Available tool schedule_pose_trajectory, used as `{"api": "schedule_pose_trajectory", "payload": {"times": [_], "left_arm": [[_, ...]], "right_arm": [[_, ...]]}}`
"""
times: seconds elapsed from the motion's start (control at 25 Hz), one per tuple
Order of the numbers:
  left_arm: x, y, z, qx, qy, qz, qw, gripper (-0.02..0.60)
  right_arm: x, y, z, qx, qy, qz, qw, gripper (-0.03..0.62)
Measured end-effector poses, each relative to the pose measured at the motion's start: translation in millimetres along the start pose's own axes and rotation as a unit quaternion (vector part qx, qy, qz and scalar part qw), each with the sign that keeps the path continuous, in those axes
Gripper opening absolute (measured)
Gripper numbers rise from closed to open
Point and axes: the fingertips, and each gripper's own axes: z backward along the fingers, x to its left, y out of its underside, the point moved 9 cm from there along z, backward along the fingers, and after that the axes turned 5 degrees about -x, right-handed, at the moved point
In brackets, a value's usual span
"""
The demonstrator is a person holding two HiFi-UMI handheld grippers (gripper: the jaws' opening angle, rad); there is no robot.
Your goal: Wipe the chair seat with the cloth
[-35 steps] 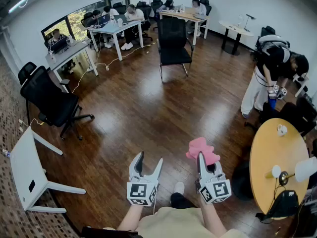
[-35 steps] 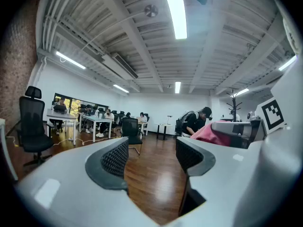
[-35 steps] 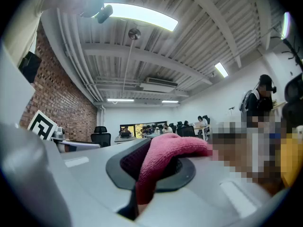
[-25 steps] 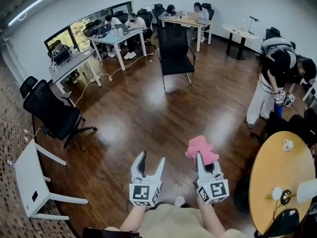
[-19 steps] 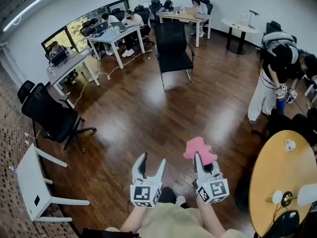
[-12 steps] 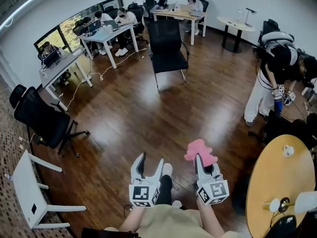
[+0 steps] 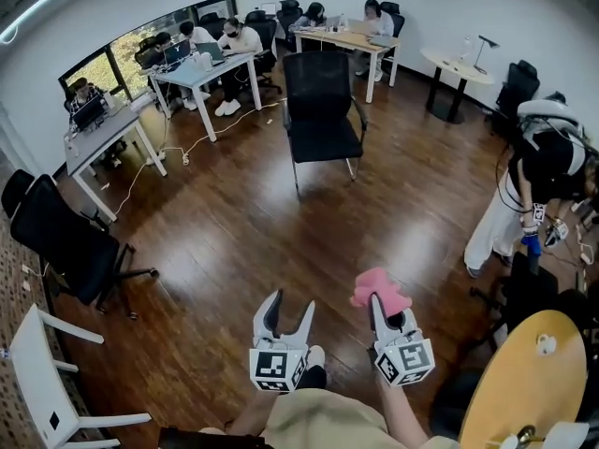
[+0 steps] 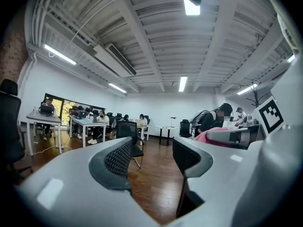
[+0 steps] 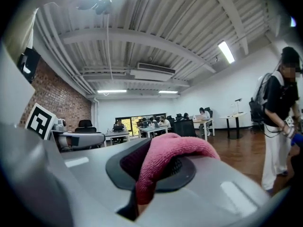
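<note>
**Approach to the chair, before any wiping.** The pink cloth (image 7: 379, 284) is clamped between the closed jaws of the right gripper (image 7: 384, 309), with a fold bulging over the tips. Nothing is carried by the left gripper (image 7: 290, 309); its jaws stand apart, though they have just been drawn in a little, and only floor is seen between them. Both grippers are held level in front of the person. The black chair (image 7: 323, 110) stands well ahead across the wooden floor (image 7: 234, 223), and its seat (image 7: 326, 140) is bare and not yet reached.

**Step in hand.** It is judged that the cloth should be laid flat onto the seat rather than led in by the jaw tips, so that fabric, not plastic, meets the upholstery. The grip should be kept firm, since a loose fold could be dragged out by a stroke. The backrest (image 7: 316, 78) may be steadied with the free gripper.

**Room.** The floor between the person and the chair is open. A round yellow table (image 7: 524, 372) lies close on the right, with a standing person (image 7: 538, 185) beyond it. The left is bordered by a black office chair (image 7: 56, 241) and a white chair (image 7: 37, 382). The seat is bounded by armrests (image 7: 359, 110), which should be cleared on each pass.
</note>
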Motion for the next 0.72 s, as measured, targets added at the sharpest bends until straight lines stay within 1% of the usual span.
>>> {"api": "schedule_pose_trajectory", "payload": {"times": [0.12,0.24,0.36,0.56,0.64,0.72], "left_arm": [[32,-5,-44,-0.006,-0.006,0.005,1.0000,0.249],[54,-8,-77,-0.014,-0.009,0.004,0.9998,0.247],[72,-8,-104,-0.014,-0.011,0.005,0.9998,0.245],[98,-6,-130,-0.008,-0.021,0.011,0.9997,0.244],[104,-3,-140,-0.005,-0.025,0.014,0.9996,0.243],[105,-2,-151,-0.002,-0.023,0.013,0.9997,0.243]], "right_arm": [[-6,-6,-61,-0.004,-0.022,0.005,1.000,0.003],[-11,-9,-98,-0.007,-0.033,0.007,0.999,0.003],[-18,-8,-123,-0.007,-0.030,0.004,1.000,0.004],[-30,-8,-150,-0.007,-0.020,-0.002,1.000,0.004],[-41,-5,-157,-0.004,-0.014,-0.013,1.000,0.005],[-54,1,-166,0.004,-0.008,-0.035,0.999,0.005]]}}
